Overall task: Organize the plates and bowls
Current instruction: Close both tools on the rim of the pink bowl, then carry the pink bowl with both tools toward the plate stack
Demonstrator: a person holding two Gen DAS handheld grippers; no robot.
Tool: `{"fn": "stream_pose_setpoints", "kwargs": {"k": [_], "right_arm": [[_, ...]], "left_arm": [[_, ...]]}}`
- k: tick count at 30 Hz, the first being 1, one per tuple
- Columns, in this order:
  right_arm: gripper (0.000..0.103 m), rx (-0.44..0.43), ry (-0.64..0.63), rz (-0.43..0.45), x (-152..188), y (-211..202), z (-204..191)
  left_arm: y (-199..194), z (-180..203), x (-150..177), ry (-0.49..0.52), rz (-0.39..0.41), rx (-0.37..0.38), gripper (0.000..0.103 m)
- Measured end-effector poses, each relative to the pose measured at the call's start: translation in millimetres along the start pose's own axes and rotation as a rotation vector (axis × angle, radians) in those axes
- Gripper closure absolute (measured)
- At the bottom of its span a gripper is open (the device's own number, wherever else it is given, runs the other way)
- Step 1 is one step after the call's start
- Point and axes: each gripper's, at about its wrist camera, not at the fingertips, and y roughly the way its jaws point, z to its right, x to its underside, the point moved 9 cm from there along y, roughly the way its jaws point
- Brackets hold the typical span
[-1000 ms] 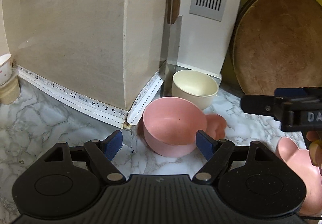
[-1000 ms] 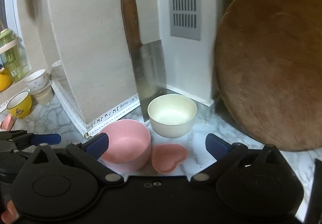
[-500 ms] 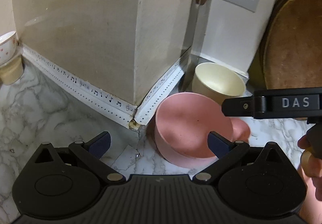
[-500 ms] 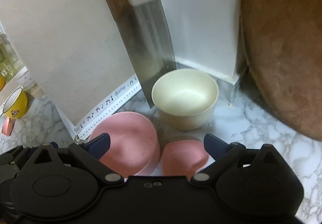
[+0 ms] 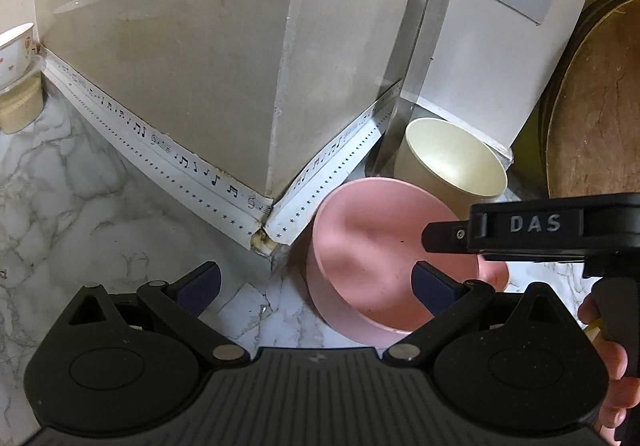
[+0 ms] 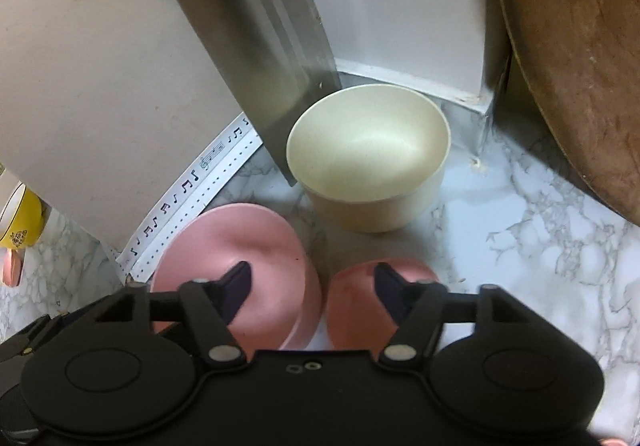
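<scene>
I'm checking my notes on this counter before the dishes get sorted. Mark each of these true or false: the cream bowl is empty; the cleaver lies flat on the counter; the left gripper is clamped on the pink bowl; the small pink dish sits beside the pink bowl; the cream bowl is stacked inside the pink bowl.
1. The cream bowl is empty. True.
2. The cleaver lies flat on the counter. False: it stands on end, leaning against the wall.
3. The left gripper is clamped on the pink bowl. False: its jaws are open, one finger over the bowl.
4. The small pink dish sits beside the pink bowl. True.
5. The cream bowl is stacked inside the pink bowl. False: it stands on the counter behind it.
</scene>
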Motion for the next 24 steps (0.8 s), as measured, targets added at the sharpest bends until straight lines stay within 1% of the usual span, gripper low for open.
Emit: {"fn": "stream_pose_setpoints", "kwargs": {"k": [1, 2, 4, 5, 6, 8, 9, 10, 11, 13, 14, 15, 16, 19, 24], "right_arm": [[0.044, 0.001, -0.006, 0.002, 0.3, 0.5, -0.8], [0.048, 0.001, -0.013, 0.004, 0.8, 0.5, -2.1], [0.054, 0.012, -0.023, 0.005, 2.2, 1.7, -3.3], [0.059, 0.015, -0.026, 0.004, 3.0, 1.8, -4.0], [0.062, 0.014, -0.028, 0.004, 3.1, 1.6, -4.8], [0.065, 0.01, -0.034, 0.008, 3.0, 0.6, -6.8], [0.068, 0.014, -0.04, 0.009, 3.6, 0.0, -7.8], [0.069, 0.017, -0.046, 0.008, 4.2, 0.3, -9.2], [0.072, 0.02, -0.052, 0.005, 5.5, 0.5, -10.4], [0.075, 0.026, -0.058, -0.001, 8.3, 1.2, -12.6], [0.078, 0.03, -0.062, -0.003, 9.8, 1.3, -14.0], [0.08, 0.031, -0.065, -0.002, 10.9, 1.1, -15.4], [0.08, 0.032, -0.067, 0.0, 12.3, 0.6, -16.3], [0.082, 0.04, -0.072, 0.0, 16.7, -2.2, -20.0], [0.083, 0.052, -0.048, -0.008, 29.2, -10.6, -20.6]], "left_arm": [[0.0, 0.0, -0.7, -0.002, -0.001, 0.003, 0.01], [0.1, 0.2, -1.1, -0.005, -0.004, 0.006, 0.014], [0.7, 1.6, -1.2, -0.008, -0.015, 0.019, 0.037], [1.4, 2.0, -1.2, -0.009, -0.024, 0.021, 0.039], [1.9, 1.4, -1.4, -0.014, -0.028, 0.015, 0.041], [2.9, -0.7, -1.3, -0.025, -0.036, 0.015, 0.044], [3.1, -2.6, -1.0, -0.029, -0.04, 0.012, 0.049], [3.6, -5.0, -0.2, -0.033, -0.046, 0.006, 0.058], [4.0, -7.3, 0.8, -0.034, -0.052, -0.003, 0.061], [3.2, -10.0, 1.9, -0.039, -0.06, -0.001, 0.072], [2.6, -10.3, 2.4, -0.041, -0.065, 0.004, 0.076], [1.6, -9.2, 2.8, -0.042, -0.069, 0.023, 0.086], [-0.2, -8.0, 3.1, -0.042, -0.072, 0.038, 0.089], [-7.3, -6.0, 5.6, -0.026, -0.073, 0.037, 0.089], [-18.5, -5.6, 15.7, -0.026, -0.101, 0.055, 0.089]]}}
